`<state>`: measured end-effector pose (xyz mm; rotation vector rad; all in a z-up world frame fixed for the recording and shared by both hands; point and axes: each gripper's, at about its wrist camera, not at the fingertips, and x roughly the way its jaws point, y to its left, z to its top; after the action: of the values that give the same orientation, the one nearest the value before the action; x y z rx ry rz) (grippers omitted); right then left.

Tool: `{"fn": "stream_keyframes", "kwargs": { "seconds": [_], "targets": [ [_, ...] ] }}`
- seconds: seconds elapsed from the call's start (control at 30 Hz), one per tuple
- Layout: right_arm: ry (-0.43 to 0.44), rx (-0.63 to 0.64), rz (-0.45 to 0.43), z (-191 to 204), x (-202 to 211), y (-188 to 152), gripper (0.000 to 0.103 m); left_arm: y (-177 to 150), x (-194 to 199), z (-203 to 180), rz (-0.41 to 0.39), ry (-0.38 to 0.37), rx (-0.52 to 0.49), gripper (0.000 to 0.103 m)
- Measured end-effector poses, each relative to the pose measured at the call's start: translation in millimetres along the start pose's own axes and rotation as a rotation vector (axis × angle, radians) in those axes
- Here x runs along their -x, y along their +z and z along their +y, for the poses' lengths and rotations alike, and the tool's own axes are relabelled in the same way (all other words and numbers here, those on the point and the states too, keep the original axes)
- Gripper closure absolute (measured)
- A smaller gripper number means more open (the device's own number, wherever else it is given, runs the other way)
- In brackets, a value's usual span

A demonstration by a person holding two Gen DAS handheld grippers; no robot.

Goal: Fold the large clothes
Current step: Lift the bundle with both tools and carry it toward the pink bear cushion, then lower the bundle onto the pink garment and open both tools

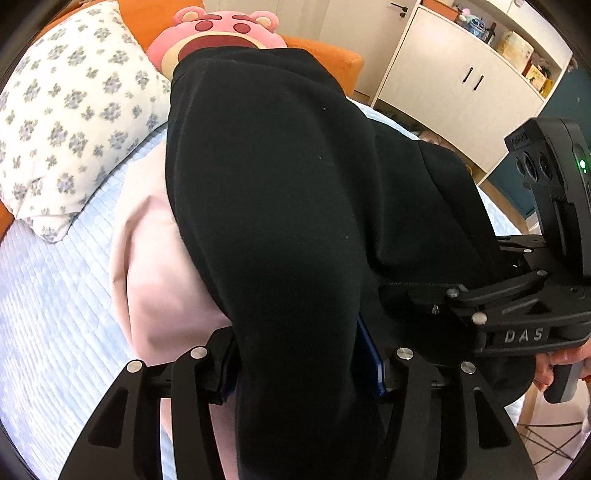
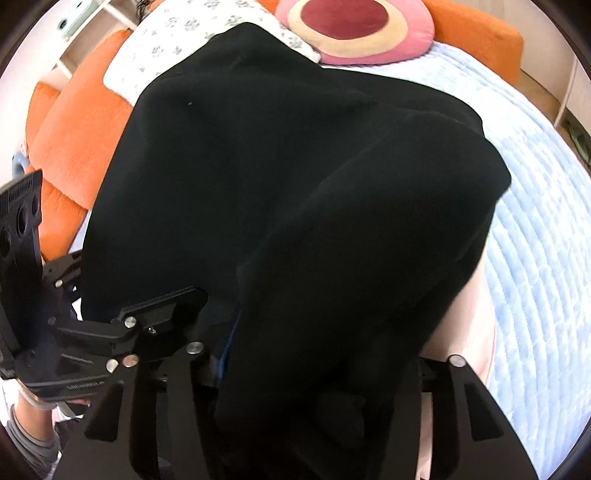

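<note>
A large black garment (image 1: 277, 184) is bunched up over the bed and fills the middle of both views. In the left wrist view its fold runs down between the parted fingers of my left gripper (image 1: 303, 362), and a blue pad (image 1: 373, 354) shows at the cloth's right side. My right gripper (image 1: 424, 295) comes in from the right, its tips under the cloth. In the right wrist view the black garment (image 2: 295, 203) likewise passes between the spread fingers of my right gripper (image 2: 321, 365). My left gripper (image 2: 159, 306) sits close at the left. A pale pink cloth (image 1: 159, 277) lies underneath.
The bed has a light blue quilted cover (image 1: 48, 314). At its head lie a floral pillow (image 1: 74, 110), a pink bear plush (image 1: 221, 29) and orange cushions (image 2: 85, 129). A white cabinet (image 1: 454, 85) stands beyond the bed. A person's hand (image 1: 554, 365) holds the right gripper's handle.
</note>
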<state>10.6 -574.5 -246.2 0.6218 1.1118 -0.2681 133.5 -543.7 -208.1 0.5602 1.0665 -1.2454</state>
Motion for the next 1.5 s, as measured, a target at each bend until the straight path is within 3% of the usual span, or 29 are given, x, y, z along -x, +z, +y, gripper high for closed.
{"fn": "stream_keyframes", "kwargs": {
  "seconds": [0.1,0.2,0.27,0.4,0.5,0.57,0.63,0.73,0.9,1.0,1.2,1.3,1.5],
  "targets": [
    [-0.006,0.015,0.045,2.2,11.1,0.4,0.034,1.8,12.3,0.8,0.006,-0.015,0.020,0.045],
    [-0.024,0.028,0.064,-3.7,34.9,-3.4,0.027,1.3,27.0,0.3,-0.005,0.021,0.000,0.044],
    [-0.065,0.031,0.037,-10.6,59.6,-9.2,0.019,0.2,37.0,2.0,-0.010,0.041,-0.004,0.044],
    [-0.140,0.048,-0.056,-18.5,112.2,-16.6,0.019,-3.0,69.9,6.9,-0.068,0.082,0.011,0.046],
    [-0.153,0.092,-0.127,-3.7,137.6,-19.9,0.019,9.4,102.3,1.7,-0.140,0.066,0.021,0.046],
    [-0.132,0.122,-0.154,8.3,143.5,-24.6,0.028,21.6,113.3,-8.7,-0.174,0.057,0.006,0.045],
    [-0.087,0.138,-0.149,22.5,135.6,-26.8,0.053,28.9,109.6,-18.9,-0.174,0.057,-0.022,0.044],
    [-0.064,0.170,-0.105,30.7,110.9,-17.9,0.065,28.1,85.1,-26.9,-0.129,0.078,-0.042,0.044],
    [-0.079,0.157,-0.059,18.5,64.2,-11.2,0.069,27.1,49.9,-10.2,-0.069,0.157,-0.008,0.053],
    [-0.057,0.111,-0.053,3.2,50.9,-12.2,0.069,21.2,30.6,3.6,-0.039,0.164,0.004,0.055],
    [-0.087,0.117,-0.052,-2.6,18.9,-8.9,0.068,16.0,17.4,19.7,-0.056,0.151,0.019,0.055],
    [-0.100,0.123,-0.051,-1.5,16.1,-8.4,0.068,15.1,17.3,22.1,-0.057,0.143,0.021,0.055],
    [-0.180,0.163,-0.070,14.9,26.1,-13.9,0.068,17.9,27.0,7.8,-0.071,0.197,0.022,0.055]
  ]
}}
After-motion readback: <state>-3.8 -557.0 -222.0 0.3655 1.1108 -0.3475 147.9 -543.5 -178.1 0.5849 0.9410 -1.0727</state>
